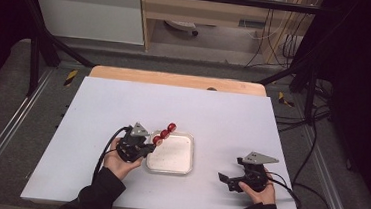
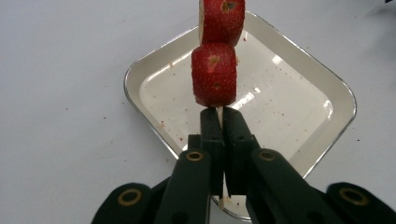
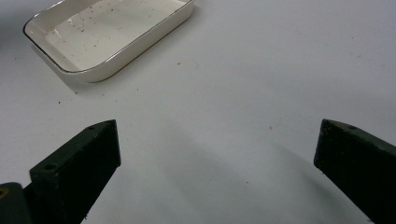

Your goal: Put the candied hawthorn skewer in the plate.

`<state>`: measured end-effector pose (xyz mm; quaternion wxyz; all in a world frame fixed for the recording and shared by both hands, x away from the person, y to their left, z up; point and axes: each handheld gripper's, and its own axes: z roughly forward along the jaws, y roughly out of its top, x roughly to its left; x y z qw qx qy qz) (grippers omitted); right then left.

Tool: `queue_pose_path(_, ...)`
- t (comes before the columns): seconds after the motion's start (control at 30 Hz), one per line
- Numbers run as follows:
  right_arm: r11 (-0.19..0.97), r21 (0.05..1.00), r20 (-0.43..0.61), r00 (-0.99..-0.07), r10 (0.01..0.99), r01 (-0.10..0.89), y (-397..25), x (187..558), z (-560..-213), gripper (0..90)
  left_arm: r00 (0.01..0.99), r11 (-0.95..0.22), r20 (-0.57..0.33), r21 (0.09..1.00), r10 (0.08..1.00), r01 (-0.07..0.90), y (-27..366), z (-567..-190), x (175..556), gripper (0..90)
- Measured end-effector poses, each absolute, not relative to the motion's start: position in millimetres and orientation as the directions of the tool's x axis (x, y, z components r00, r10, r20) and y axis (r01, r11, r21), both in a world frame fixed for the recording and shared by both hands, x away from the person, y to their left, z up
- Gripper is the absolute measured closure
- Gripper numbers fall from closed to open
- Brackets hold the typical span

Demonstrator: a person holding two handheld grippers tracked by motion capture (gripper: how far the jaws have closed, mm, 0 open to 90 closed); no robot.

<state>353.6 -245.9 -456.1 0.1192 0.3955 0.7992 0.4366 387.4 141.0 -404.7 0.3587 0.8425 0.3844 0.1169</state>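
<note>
Between my left gripper's (image 2: 223, 122) closed jaws sits the thin stick of a fruit skewer (image 2: 215, 79), pinched low so the red pieces stay clear above the white tray (image 2: 140, 70), which would catch any drips. Off to the side, my right gripper (image 3: 217, 149) waits wide open and empty over the table (image 3: 261, 70), ready to help.

text: none legible | labels: none | brands: none | numbers: none
</note>
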Motion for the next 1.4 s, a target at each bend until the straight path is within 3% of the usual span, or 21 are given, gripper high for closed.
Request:
queue_pose_path(0.7,0.311,0.793,0.151,-0.662,0.734,0.525,-250,350,-458,1.1,0.682,-0.518,-0.071,0.595,0.728,0.615,117,-434,388,87.9)
queue_pose_path(1.1,0.308,0.791,0.155,-0.660,0.735,0.529,-249,350,-458,1.2,0.682,-0.526,-0.062,0.587,0.728,0.615,116,-433,387,86.9)
queue_pose_path(1.27,0.307,0.791,0.155,-0.659,0.736,0.529,-250,350,-458,1.1,0.694,-0.522,-0.060,0.613,0.718,0.593,123,-430,385,79.3)
queue_pose_path(1.4,0.306,0.791,0.155,-0.657,0.738,0.530,-250,350,-458,1.1,0.727,-0.533,-0.058,0.641,0.684,0.552,134,-423,381,66.5)
